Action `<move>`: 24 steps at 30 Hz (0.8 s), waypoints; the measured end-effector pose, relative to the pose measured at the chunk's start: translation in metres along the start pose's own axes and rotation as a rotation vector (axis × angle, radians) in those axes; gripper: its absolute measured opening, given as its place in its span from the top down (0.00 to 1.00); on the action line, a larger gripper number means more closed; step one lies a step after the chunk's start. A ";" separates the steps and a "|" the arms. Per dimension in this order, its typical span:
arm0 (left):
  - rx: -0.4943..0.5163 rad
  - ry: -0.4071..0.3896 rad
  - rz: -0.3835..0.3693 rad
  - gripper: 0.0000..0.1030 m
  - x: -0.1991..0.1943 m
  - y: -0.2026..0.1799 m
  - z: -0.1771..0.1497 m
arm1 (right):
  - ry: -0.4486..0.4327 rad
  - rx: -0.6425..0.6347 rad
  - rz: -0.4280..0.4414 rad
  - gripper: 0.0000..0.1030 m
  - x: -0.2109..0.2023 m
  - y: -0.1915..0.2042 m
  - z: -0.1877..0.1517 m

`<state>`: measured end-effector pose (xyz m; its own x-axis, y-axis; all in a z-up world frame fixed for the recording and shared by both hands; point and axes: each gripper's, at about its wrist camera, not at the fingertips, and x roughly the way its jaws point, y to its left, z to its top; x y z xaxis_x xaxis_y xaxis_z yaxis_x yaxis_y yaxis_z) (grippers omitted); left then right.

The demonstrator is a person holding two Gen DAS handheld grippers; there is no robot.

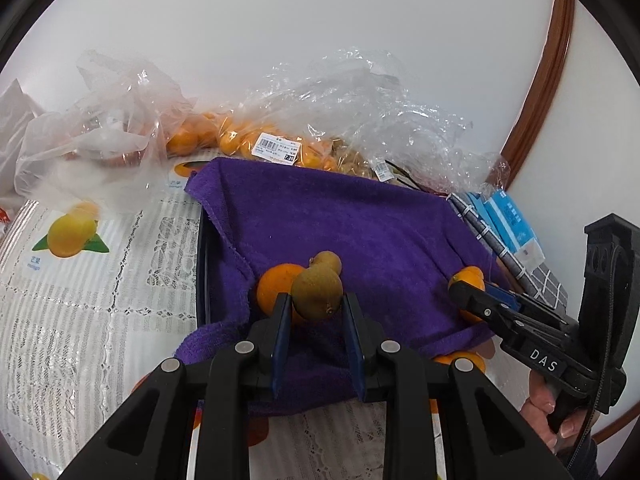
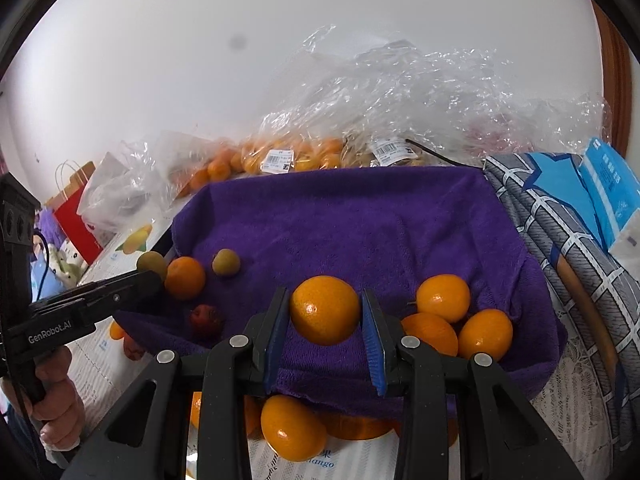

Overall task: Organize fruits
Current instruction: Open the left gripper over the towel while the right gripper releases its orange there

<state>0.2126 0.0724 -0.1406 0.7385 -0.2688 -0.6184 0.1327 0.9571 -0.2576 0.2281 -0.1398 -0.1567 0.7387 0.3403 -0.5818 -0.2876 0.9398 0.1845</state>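
Your left gripper (image 1: 316, 312) clamps brown longan (image 1: 317, 293) over purple towel (image 1: 360, 224); second longan (image 1: 327, 263) and orange (image 1: 276, 286) just behind. Your right gripper (image 2: 325, 336) pinches orange (image 2: 325, 309) between blue pads, above same towel; three more oranges (image 2: 443, 298) clustered on towel to its right, one orange (image 2: 293, 427) on table below towel edge. Surface: lace cloth (image 1: 80, 320) with printed mango card (image 1: 72, 236). Behind towel: clear bags of oranges (image 1: 280, 136), white wall, brown wooden trim (image 1: 540, 80).
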 end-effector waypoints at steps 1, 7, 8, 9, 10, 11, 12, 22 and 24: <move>-0.001 0.005 0.001 0.76 0.000 0.000 0.000 | 0.004 0.000 -0.001 0.66 0.001 0.000 0.000; -0.005 0.022 0.002 0.76 0.000 0.002 -0.001 | 0.010 0.020 -0.013 0.65 0.002 -0.004 -0.001; -0.005 0.025 0.003 0.76 0.000 0.002 -0.001 | 0.005 0.021 -0.017 0.64 0.001 -0.004 -0.001; -0.005 0.030 0.003 0.76 0.001 0.002 -0.002 | -0.001 0.021 -0.024 0.61 -0.001 -0.004 -0.002; -0.005 0.034 0.004 0.76 0.002 0.002 -0.002 | -0.007 0.020 -0.033 0.59 -0.003 -0.003 -0.002; -0.003 0.038 0.006 0.76 0.003 0.002 -0.002 | -0.012 0.017 -0.040 0.57 -0.004 -0.003 -0.002; -0.002 0.042 0.008 0.76 0.004 0.002 -0.002 | -0.016 0.013 -0.046 0.57 -0.006 -0.003 -0.003; 0.007 0.056 0.014 0.76 0.006 0.000 -0.003 | -0.045 -0.021 -0.100 0.44 -0.016 0.004 -0.006; 0.005 0.058 0.012 0.76 0.006 0.000 -0.002 | -0.052 -0.016 -0.117 0.44 -0.017 0.003 -0.006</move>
<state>0.2156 0.0707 -0.1462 0.7005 -0.2628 -0.6636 0.1271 0.9608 -0.2463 0.2105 -0.1433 -0.1512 0.7984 0.2303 -0.5564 -0.2074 0.9726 0.1050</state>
